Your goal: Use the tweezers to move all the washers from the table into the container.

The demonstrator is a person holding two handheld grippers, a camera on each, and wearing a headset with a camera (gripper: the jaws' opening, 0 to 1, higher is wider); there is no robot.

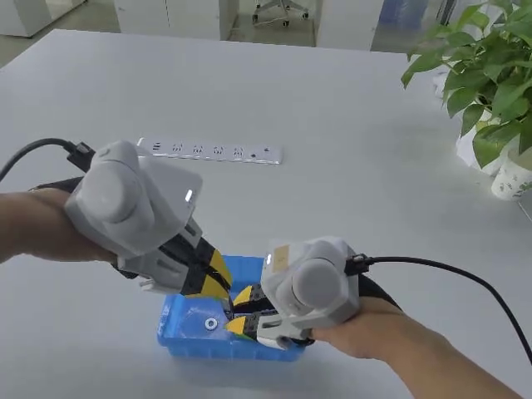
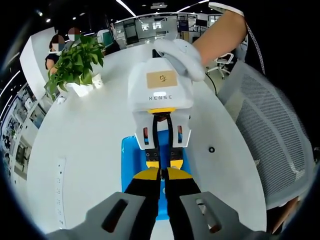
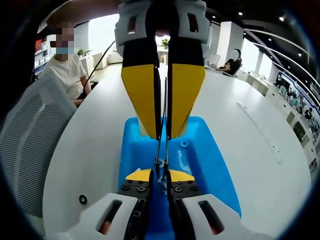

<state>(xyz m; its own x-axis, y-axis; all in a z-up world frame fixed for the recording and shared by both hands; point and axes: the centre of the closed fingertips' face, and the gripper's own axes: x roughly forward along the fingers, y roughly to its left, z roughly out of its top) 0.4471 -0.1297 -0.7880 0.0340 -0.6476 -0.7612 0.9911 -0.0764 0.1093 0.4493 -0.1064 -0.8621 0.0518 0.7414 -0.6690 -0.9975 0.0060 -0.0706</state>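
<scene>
Left gripper (image 2: 160,174) and right gripper (image 3: 160,175): clamped nose to nose on thin metal tweezers (image 3: 161,152), long axis along both jaws, over blue plastic container (image 3: 210,160); white table (image 1: 332,108) open around.

A potted plant (image 1: 486,83) stands on the white table (image 1: 332,100).
</scene>
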